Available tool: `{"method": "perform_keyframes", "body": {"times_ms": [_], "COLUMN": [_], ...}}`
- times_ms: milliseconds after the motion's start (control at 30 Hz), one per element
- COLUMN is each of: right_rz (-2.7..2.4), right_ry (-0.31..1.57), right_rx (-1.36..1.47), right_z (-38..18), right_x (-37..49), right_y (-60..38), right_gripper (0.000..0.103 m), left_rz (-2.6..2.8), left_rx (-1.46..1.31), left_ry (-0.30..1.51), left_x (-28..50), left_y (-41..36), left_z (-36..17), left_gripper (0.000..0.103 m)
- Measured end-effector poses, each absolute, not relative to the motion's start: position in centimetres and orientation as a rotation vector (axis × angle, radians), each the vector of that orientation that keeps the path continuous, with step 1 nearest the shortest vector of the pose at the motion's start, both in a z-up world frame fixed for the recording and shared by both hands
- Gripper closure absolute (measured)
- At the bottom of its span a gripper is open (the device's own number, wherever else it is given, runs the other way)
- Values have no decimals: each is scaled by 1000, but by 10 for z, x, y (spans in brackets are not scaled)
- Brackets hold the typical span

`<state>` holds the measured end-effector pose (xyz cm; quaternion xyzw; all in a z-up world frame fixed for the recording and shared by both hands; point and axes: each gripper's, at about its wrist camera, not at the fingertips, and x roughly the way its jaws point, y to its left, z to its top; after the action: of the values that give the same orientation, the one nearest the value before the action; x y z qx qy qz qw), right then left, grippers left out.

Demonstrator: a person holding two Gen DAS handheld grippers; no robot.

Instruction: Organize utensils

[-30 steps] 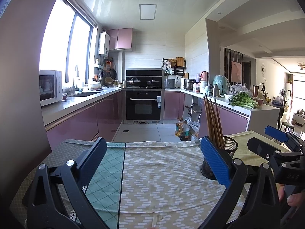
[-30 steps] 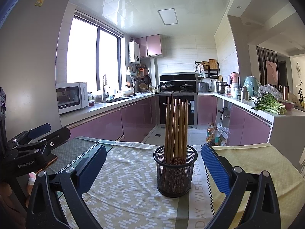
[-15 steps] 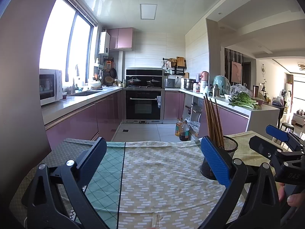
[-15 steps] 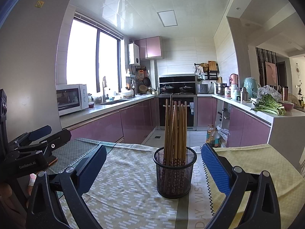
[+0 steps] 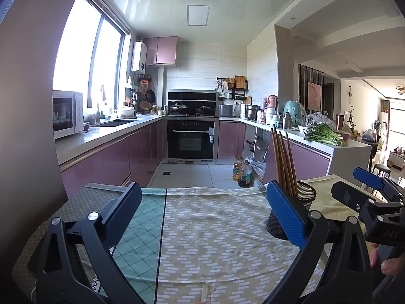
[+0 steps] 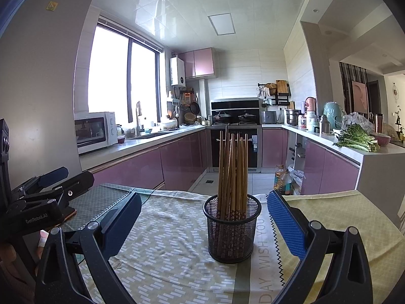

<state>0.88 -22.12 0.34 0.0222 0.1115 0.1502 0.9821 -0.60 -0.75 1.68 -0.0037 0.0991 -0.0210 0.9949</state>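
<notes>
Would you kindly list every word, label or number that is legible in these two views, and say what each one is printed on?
"GenRobot.AI": on the black body of the left gripper, seen from the right wrist.
"DAY WISH YOU": on the white strip of the tablecloth, partly cut off.
"DAS": on the body of the right gripper, seen from the left wrist; partly cut off.
Stickers on the refrigerator: too small to read.

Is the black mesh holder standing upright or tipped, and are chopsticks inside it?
Upright. The mesh holder sits flat on the tablecloth with its rim level, and the chopsticks stand inside it, rising well above the rim.
</notes>
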Motion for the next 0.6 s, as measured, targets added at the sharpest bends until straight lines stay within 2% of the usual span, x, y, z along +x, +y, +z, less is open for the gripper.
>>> {"method": "perform_keyframes", "body": {"times_ms": [600], "right_rz": [296], "right_ry": [220], "right_rx": [48], "right_z": [3], "right_x": [7], "right_y": [-221], "right_gripper": [7], "left_rz": [-36], "left_rx": [-9], "left_ry": [192], "left_x": [-7], "left_y": [-5], "left_z": [16], "left_gripper": [6]}}
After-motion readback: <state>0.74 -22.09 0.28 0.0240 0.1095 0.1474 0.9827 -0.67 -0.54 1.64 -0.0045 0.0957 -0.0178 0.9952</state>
